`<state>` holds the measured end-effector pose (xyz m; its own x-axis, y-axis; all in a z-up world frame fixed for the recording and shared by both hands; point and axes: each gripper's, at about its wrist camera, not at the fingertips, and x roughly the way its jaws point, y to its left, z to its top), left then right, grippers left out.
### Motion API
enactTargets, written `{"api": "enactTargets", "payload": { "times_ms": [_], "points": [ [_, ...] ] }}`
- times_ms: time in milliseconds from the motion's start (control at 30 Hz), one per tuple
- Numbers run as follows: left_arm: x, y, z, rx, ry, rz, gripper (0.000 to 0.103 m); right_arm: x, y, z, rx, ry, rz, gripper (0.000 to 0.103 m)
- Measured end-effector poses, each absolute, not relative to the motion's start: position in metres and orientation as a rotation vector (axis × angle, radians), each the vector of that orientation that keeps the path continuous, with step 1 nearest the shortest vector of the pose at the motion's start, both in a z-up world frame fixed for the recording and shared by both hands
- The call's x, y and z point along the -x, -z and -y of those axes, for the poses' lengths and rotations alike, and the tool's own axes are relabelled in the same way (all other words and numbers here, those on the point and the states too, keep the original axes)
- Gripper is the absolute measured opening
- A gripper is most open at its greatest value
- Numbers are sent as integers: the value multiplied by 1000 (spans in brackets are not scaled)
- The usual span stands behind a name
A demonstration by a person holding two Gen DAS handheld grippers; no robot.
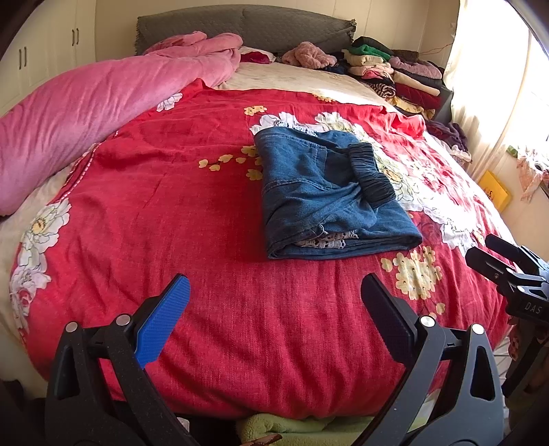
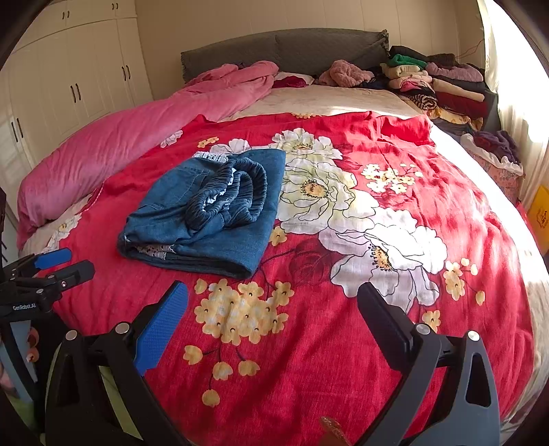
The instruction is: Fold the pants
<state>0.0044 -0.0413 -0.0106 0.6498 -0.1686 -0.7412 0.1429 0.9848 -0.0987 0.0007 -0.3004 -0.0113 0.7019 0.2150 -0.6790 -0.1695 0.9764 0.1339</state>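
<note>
Blue denim pants [image 1: 326, 192] lie folded into a compact rectangle on the red flowered bedspread [image 1: 171, 192], dark elastic waistband on top. In the right wrist view the same pants [image 2: 209, 209] sit at centre left. My left gripper [image 1: 274, 298] hovers open over the bedspread, short of the pants' near edge, holding nothing. My right gripper [image 2: 272, 305] is open too, above the yellow flower print, to the right of and nearer than the pants. Each gripper shows at the edge of the other's view: the right gripper [image 1: 494, 254], the left gripper [image 2: 65, 262].
A pink quilt [image 1: 79, 113] is bunched along the bed's left side. Stacked folded clothes [image 1: 394, 72] fill the far right corner by the grey headboard [image 1: 240, 27]. A white wardrobe [image 2: 68, 79] stands left. A green cloth [image 1: 291, 429] lies at the bed's near edge.
</note>
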Motion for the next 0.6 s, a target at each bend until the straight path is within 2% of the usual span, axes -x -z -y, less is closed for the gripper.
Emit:
{"api": "enactTargets", "payload": {
  "times_ms": [600],
  "points": [
    [-4, 10, 41, 32, 176, -844, 94, -1, 13, 300, -63, -216, -768, 98]
  ]
}}
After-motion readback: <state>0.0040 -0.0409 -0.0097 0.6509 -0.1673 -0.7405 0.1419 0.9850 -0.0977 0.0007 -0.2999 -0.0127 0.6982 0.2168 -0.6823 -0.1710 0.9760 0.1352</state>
